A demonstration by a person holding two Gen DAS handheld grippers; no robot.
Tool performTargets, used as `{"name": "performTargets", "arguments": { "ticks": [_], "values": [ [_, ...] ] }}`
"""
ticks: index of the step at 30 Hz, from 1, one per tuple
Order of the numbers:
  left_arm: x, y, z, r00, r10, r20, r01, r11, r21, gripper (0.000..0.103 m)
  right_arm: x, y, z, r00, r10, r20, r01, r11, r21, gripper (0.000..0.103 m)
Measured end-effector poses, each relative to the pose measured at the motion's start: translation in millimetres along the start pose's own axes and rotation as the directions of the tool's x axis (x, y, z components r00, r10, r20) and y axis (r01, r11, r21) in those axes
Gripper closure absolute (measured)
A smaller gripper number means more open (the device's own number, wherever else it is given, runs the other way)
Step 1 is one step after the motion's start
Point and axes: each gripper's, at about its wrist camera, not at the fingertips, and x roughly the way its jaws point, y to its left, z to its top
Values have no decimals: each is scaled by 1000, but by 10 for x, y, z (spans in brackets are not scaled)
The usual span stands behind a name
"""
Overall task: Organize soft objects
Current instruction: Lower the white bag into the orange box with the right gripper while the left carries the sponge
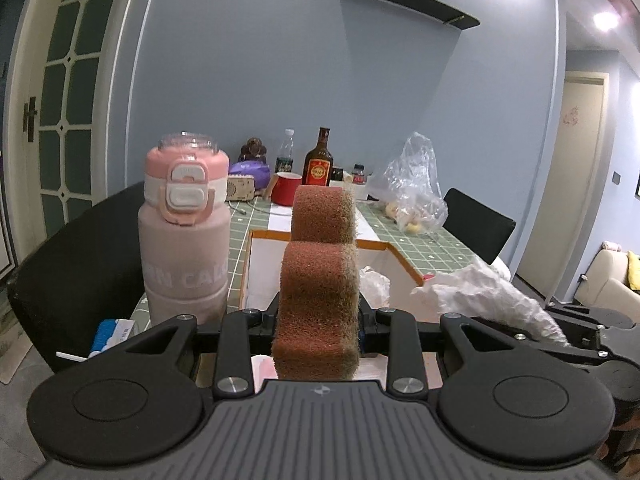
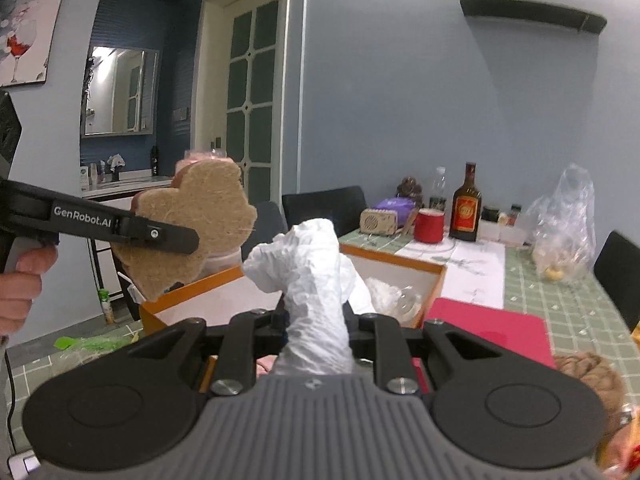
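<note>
1. My left gripper point(image 1: 318, 320) is clamped on a brown sponge point(image 1: 320, 280) that stands upright; the white box point(image 1: 394, 280) lies just ahead and below.
2. My right gripper point(image 2: 316, 322) pinches a crumpled white bag point(image 2: 308, 276), also before the box; neither looks clearly nearer.
3. Both sets of fingertips are hidden; the box floor is mostly blocked.

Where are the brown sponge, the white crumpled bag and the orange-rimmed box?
brown sponge point(image 1: 318, 300): left wrist view, its rough front face.
white crumpled bag point(image 2: 316, 280): right wrist view, its middle.
orange-rimmed box point(image 2: 394, 258): right wrist view, far rim.
</note>
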Motion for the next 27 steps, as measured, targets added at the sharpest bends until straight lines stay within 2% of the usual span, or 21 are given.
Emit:
{"name": "performTargets", "arguments": {
  "ticks": [10, 14, 16, 18, 21, 25, 27],
  "values": [
    [336, 105, -12, 996, 32, -84, -34, 999, -22, 67, 488, -35, 11, 996, 18, -82, -15, 999, 39, 84],
    [379, 147, -18, 995, 40, -91, -43, 999, -23, 67, 682, -47, 171, 991, 29, -130, -24, 999, 38, 84],
    [372, 168, -8, 995, 45, -87, -47, 998, -30, 67, 820, -77, 298, 985, 33, -169, -25, 999, 46, 84],
    [376, 181, 4, 996, 42, -82, -46, 998, -37, 67, 1015, -155, 435, 974, 42, -222, -18, 994, 112, 84],
    [407, 185, 16, 995, 52, -84, -55, 998, -38, 67, 1315, -259, 568, 954, 99, -284, -39, 977, 212, 84],
    [455, 159, 1, 990, 99, -98, -102, 995, -21, 67, 1672, -277, 579, 926, 107, -361, -13, 967, 254, 84],
    [476, 163, -1, 989, 108, -103, -111, 994, -17, 67, 1784, -264, 544, 920, 117, -374, -13, 963, 268, 83]
  ]
}}
